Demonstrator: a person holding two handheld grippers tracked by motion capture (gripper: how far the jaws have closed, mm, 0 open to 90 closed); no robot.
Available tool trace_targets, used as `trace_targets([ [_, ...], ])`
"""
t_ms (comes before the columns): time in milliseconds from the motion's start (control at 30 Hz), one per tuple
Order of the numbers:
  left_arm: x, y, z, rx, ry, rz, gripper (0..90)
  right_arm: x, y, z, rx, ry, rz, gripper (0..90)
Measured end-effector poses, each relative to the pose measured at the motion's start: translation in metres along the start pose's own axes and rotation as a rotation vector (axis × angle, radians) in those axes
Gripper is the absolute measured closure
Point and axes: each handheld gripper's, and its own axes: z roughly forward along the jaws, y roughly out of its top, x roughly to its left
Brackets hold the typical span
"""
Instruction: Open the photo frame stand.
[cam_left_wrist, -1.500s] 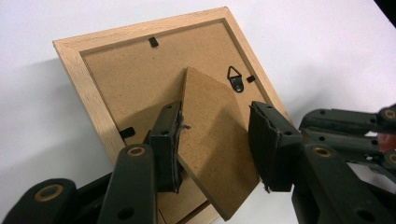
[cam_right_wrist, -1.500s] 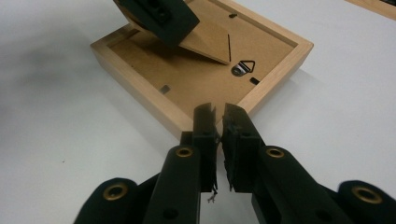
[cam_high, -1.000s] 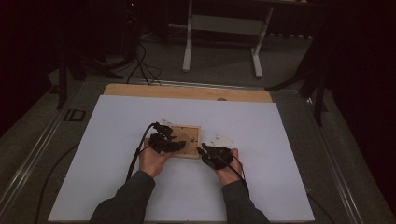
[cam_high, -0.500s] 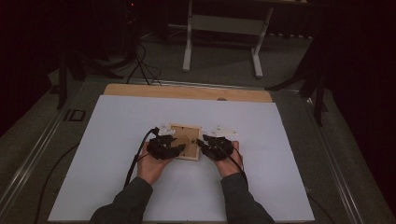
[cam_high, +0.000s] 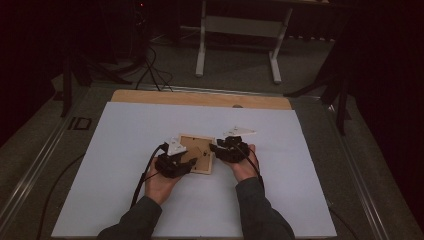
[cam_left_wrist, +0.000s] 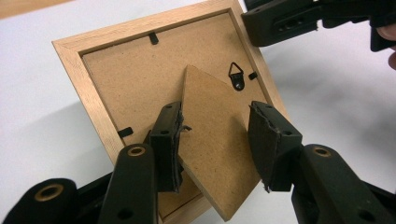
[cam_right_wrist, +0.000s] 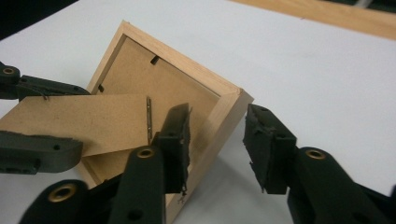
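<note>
A small wooden picture frame (cam_high: 196, 154) lies face down near the middle of a white-covered table (cam_high: 125, 150), its brown fibreboard backing up. A person's two forearms come in from the near edge, one handheld gripper on each side of the frame.

The left gripper (cam_left_wrist: 215, 140) stands over the frame's near corner. Its jaws straddle the easel stand (cam_left_wrist: 219, 154) — the hinged fibreboard leg on the back — which is swung up off the backing. The left pad touches the leg's edge, the right pad stands a little clear of it, so the jaws sit at a middling width, not clamped. A triangular hanging hook (cam_left_wrist: 237, 77) and small black turn-clips show on the backing.

The right gripper (cam_right_wrist: 217, 142) is at the frame's opposite corner. Its jaws have just been opening: the wooden corner sits between them, but neither pad presses on it. Compared with a second ago, both hands have drawn closer together at the frame's sides, and the frame has turned slightly on the table.

This likely means the right gripper has released its steadying hold — leaving the leg free to be set or folded next.
</note>
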Motion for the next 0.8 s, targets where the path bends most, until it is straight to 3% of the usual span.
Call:
trace_targets([
  [33, 0.000, 0.000, 0.000, 0.000, 0.000, 0.000, 56.8, 0.000, 0.000, 0.000, 0.000, 0.000, 0.000, 58.6],
  [133, -0.002, -0.006, -0.003, -0.028, 0.006, 0.033, 56.8, -0.003, -0.001, 0.004, 0.016, 0.063, 0.014, 51.2],
  [367, -0.002, -0.015, -0.007, -0.069, -0.003, 0.085, 56.8, -0.004, -0.001, 0.011, 0.039, 0.113, 0.031, 41.8],
  [500, -0.003, -0.015, -0.007, -0.074, -0.008, 0.098, 56.7, -0.005, 0.000, 0.013, 0.038, 0.138, 0.041, 41.7],
  [667, 0.004, -0.014, -0.006, -0.046, -0.044, 0.070, 57.0, -0.002, 0.000, 0.011, 0.038, 0.126, 0.026, 42.9],
  [733, 0.010, -0.009, -0.006, -0.003, -0.093, 0.008, 57.4, -0.002, 0.000, 0.011, 0.039, 0.124, 0.024, 42.9],
  [800, 0.013, -0.006, -0.006, 0.020, -0.118, -0.019, 57.4, -0.001, 0.000, 0.011, 0.037, 0.121, 0.021, 42.9],
])
